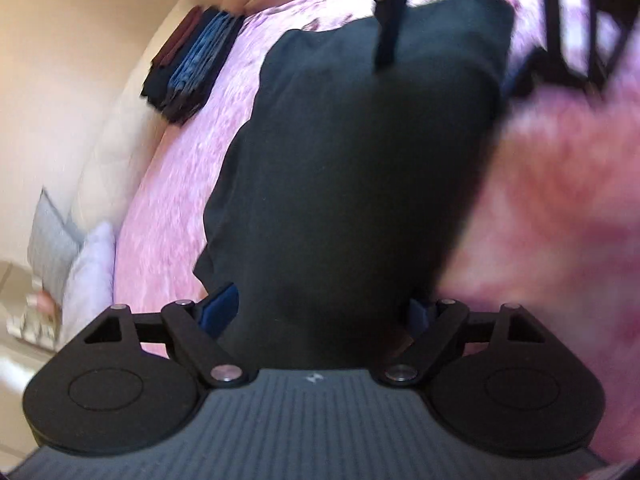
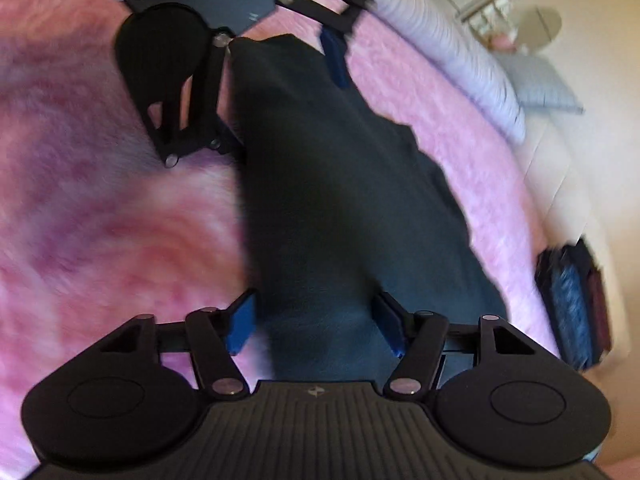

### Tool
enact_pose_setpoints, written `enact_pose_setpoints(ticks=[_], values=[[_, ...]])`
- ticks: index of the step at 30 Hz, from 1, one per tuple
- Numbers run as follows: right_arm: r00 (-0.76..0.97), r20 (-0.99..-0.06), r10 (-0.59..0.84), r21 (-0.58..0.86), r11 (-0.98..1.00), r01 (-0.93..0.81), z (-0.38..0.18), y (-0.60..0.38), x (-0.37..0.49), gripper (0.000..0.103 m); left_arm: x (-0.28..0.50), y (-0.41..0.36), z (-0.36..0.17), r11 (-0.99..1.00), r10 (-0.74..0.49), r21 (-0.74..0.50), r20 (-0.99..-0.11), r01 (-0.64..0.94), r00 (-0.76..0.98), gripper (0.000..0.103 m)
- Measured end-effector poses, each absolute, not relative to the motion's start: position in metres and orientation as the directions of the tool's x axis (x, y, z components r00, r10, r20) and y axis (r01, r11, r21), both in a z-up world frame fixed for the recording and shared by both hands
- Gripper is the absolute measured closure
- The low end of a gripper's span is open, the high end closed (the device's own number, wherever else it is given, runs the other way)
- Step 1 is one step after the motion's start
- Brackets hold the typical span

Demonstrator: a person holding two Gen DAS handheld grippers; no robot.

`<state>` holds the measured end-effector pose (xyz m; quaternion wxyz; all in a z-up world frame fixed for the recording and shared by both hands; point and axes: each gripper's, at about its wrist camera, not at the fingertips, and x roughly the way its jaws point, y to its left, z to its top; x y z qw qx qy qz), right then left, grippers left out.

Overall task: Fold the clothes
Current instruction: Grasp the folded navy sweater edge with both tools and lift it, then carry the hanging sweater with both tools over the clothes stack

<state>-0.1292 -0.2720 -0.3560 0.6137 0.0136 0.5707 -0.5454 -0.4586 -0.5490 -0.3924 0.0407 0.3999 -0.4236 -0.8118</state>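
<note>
Jaws of both grippers straddle soft dark garment (image 1: 360,160); fuzzy pink blanket (image 1: 180,184).

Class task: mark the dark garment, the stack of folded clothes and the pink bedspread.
dark garment (image 1: 360,168), left wrist view, middle of the cloth.
stack of folded clothes (image 1: 192,64), left wrist view, blue layer.
pink bedspread (image 2: 100,220), right wrist view, bare patch.

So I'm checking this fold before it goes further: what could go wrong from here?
The dark garment fills both the left gripper and right gripper, whose jaws look spread around thick cloth, so an end might slip out. Both views are blurred, suggesting fast motion that could skew the fold. It might also drag on the pink blanket.
</note>
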Motion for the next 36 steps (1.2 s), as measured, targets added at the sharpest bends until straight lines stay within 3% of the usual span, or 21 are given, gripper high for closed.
enact_pose_setpoints(ticks=[4,5,7,9,10,12,15,27,36], values=[[-0.284,-0.707,-0.647,-0.635,0.405,0.658,-0.357,-0.272,-0.141,0.044,-0.453,-0.569,-0.395,-0.581,-0.435,0.756,-0.601,-0.301,-0.671,0.035],[-0.296,-0.705,-0.645,-0.643,0.404,0.651,-0.359,-0.272,-0.142,0.045,-0.453,-0.567,-0.401,-0.547,-0.435,0.765,-0.607,-0.341,-0.665,0.045],[-0.306,-0.7,-0.645,-0.652,0.402,0.643,-0.366,-0.274,-0.142,0.045,-0.452,-0.565,-0.411,-0.495,-0.425,0.775,-0.61,-0.393,-0.668,0.053],[-0.302,-0.698,-0.649,-0.652,0.402,0.643,-0.369,-0.276,-0.142,0.047,-0.454,-0.564,-0.413,-0.486,-0.421,0.766,-0.627,-0.421,-0.655,0.069],[-0.292,-0.703,-0.648,-0.643,0.405,0.65,-0.369,-0.276,-0.144,0.051,-0.456,-0.564,-0.413,-0.49,-0.418,0.755,-0.642,-0.435,-0.643,0.074],[-0.264,-0.719,-0.643,-0.618,0.418,0.666,-0.364,-0.274,-0.15,0.073,-0.459,-0.564,-0.407,-0.506,-0.415,0.734,-0.667,-0.453,-0.618,0.089],[-0.206,-0.747,-0.632,-0.557,0.425,0.714,-0.335,-0.276,-0.168,0.084,-0.464,-0.559,-0.384,-0.537,-0.414,0.714,-0.686,-0.448,-0.598,0.092],[-0.243,-0.666,-0.705,-0.662,0.41,0.627,-0.161,-0.256,-0.228,0.086,-0.489,-0.514,-0.194,-0.631,-0.398,0.697,-0.668,-0.341,-0.629,0.092],[-0.278,-0.61,-0.742,-0.698,0.335,0.633,-0.089,-0.222,-0.285,0.086,-0.561,-0.485,-0.112,-0.62,-0.399,0.721,-0.629,-0.308,-0.668,0.091]])
